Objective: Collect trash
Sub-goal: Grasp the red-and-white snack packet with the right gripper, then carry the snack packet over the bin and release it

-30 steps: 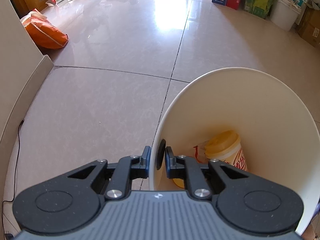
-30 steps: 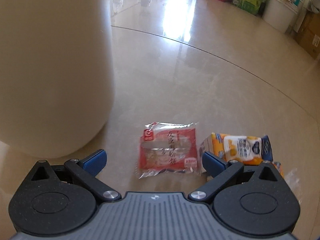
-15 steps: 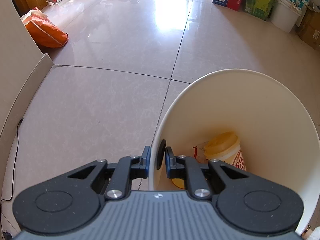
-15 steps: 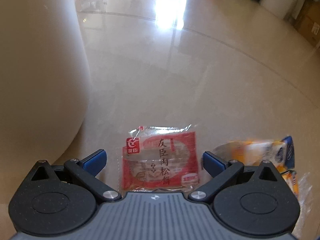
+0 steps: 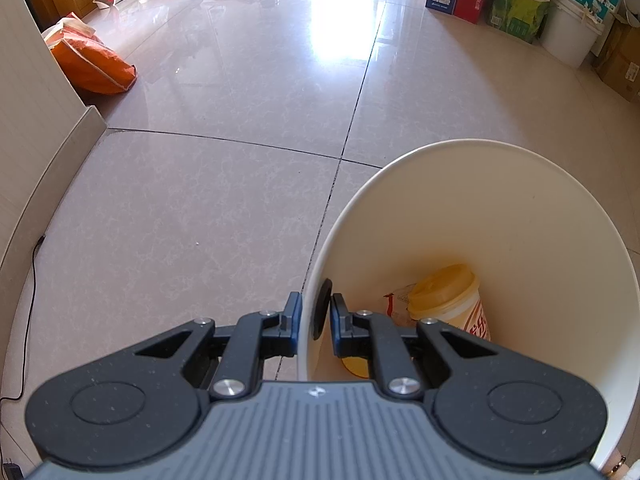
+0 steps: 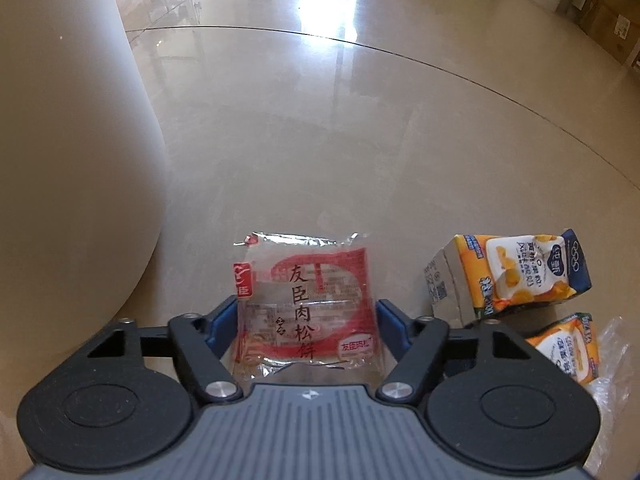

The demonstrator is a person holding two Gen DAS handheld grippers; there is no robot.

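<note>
Your left gripper (image 5: 313,320) pinches the smooth rim of the round cream plastic bin (image 5: 520,216). Your right gripper (image 6: 306,320), jaws just closing, straddles the crinkly red-and-clear snack wrapper (image 6: 306,304) on the glossy tile floor (image 6: 320,140). Whether its pads press the wrapper, I cannot tell.

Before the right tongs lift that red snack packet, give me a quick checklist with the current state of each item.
1. Red snack packet lies between the fingers of the right tongs, which have just been closing: ok.
2. Pads pressing firmly on the packet: cannot tell; they sit at its edges, with a slight gap showing on the right.
3. Left tongs shut on the wall of the white bin: ok.
4. Bin has space; only a yellow-lidded cup and a wrapper at the bottom: ok.
5. Orange drink carton lies clear of the right tongs' fingers: ok.
6. Bin opening close to the packet: cannot tell.
</note>
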